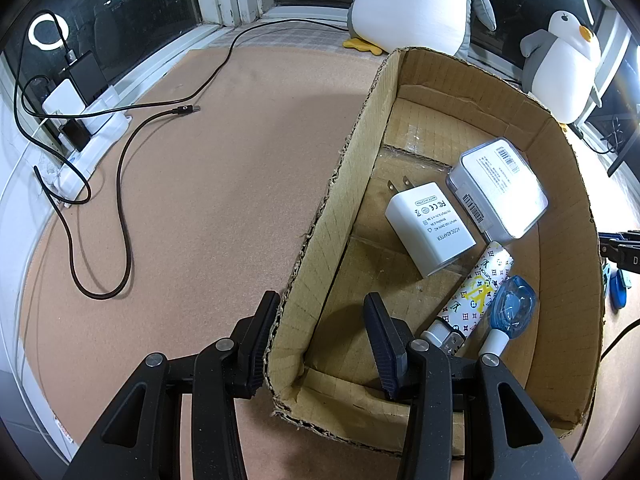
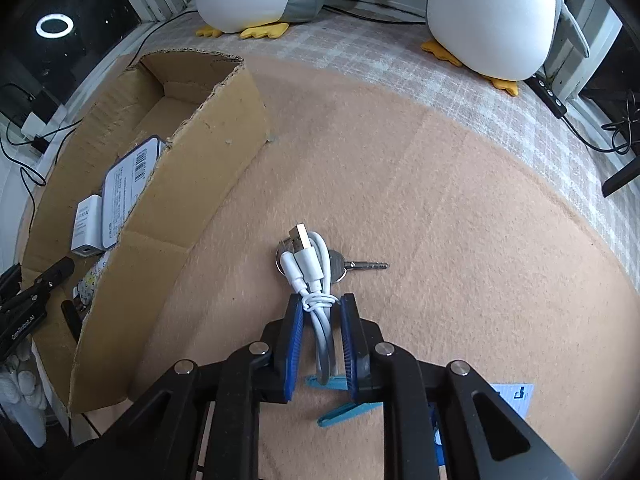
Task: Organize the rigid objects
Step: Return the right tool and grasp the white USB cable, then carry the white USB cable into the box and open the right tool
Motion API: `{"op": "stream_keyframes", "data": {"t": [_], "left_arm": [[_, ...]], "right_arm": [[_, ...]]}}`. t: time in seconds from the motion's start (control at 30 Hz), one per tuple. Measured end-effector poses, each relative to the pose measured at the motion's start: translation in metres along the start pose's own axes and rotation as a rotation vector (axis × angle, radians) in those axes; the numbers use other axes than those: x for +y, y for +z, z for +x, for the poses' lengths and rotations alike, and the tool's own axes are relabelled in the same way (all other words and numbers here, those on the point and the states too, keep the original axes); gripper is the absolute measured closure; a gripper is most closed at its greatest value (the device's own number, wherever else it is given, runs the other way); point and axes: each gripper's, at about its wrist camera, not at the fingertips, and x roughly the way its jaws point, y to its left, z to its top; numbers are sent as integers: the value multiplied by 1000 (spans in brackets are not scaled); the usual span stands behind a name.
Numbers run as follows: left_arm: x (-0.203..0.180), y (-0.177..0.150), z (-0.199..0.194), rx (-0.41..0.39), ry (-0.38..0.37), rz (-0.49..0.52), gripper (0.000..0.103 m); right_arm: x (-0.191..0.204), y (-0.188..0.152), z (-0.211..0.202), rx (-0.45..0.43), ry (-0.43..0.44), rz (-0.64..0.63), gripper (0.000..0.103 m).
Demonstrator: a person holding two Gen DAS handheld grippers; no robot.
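Note:
An open cardboard box (image 1: 332, 216) stands on the tan mat. It holds a white power adapter (image 1: 430, 228), a clear plastic case (image 1: 496, 188), a patterned tube (image 1: 476, 292) and a blue plastic piece (image 1: 514, 306). My left gripper (image 1: 320, 296) straddles the box's near left corner, one finger outside the wall and one inside, shut on the cardboard. Right of the box (image 2: 192, 184), my right gripper (image 2: 320, 300) points down, shut on a coiled white USB cable (image 2: 310, 264). The cable's far end lies across a key (image 2: 360, 266).
Two penguin plush toys (image 2: 492, 16) sit along the far edge by the window. A black cable (image 1: 124, 184) snakes over the mat left of the box, near a power strip (image 1: 86, 128). A teal clip (image 2: 344, 408) and a white card (image 2: 516, 396) lie under the right gripper.

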Motion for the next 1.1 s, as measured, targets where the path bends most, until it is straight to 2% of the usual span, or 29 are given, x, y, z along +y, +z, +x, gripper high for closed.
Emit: {"op": "stream_keyframes", "data": {"t": [0.23, 0.53, 0.8, 1.1], "left_arm": [[0, 0, 0, 0, -1, -1, 55], [0, 0, 0, 0, -1, -1, 55], [0, 0, 0, 0, -1, -1, 55], [-1, 1, 0, 0, -3, -4, 56]], "right_arm": [[-8, -6, -12, -27, 14, 25, 88], [0, -7, -39, -85, 42, 18, 88], [41, 0, -74, -159, 96, -67, 88], [99, 7, -81, -174, 153, -166, 88]]}}
